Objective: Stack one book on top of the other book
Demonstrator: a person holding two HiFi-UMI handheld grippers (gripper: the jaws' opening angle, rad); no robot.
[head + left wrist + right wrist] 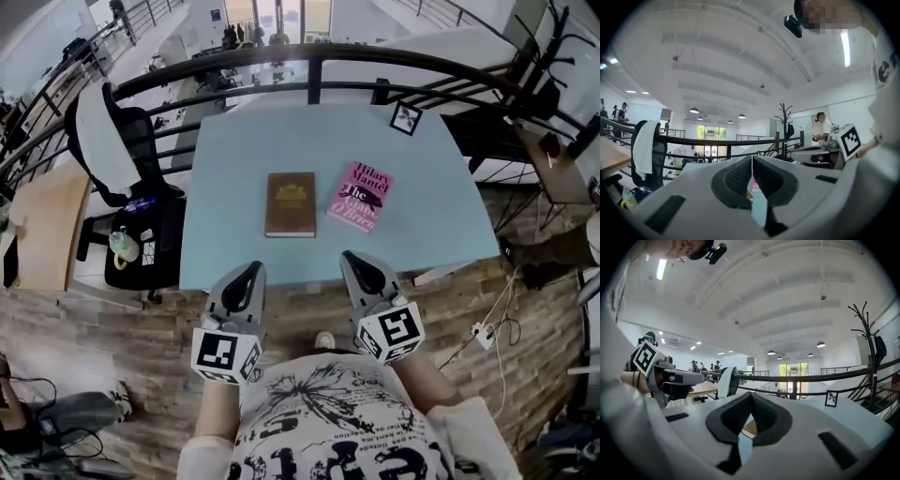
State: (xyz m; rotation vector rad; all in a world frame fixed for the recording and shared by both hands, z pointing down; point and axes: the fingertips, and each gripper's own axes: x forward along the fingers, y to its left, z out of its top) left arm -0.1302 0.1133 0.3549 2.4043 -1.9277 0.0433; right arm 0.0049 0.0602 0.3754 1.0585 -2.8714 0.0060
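Note:
A brown book (290,204) and a pink book (361,197) lie side by side, a little apart, on the light blue table (244,159). Both of my grippers hover at the table's near edge, short of the books. The left gripper (251,272) is shut and empty, in line with the brown book. The right gripper (351,260) is shut and empty too, in line with the pink book. In the left gripper view, a sliver of the pink book (753,184) shows past the closed jaws. A sliver of the brown book (749,426) shows below the closed jaws in the right gripper view.
A square marker card (405,119) lies at the table's far right corner. A black office chair (127,155) with a white cloth stands left of the table. A black railing (319,58) runs behind it. A coat stand (869,352) rises at the right.

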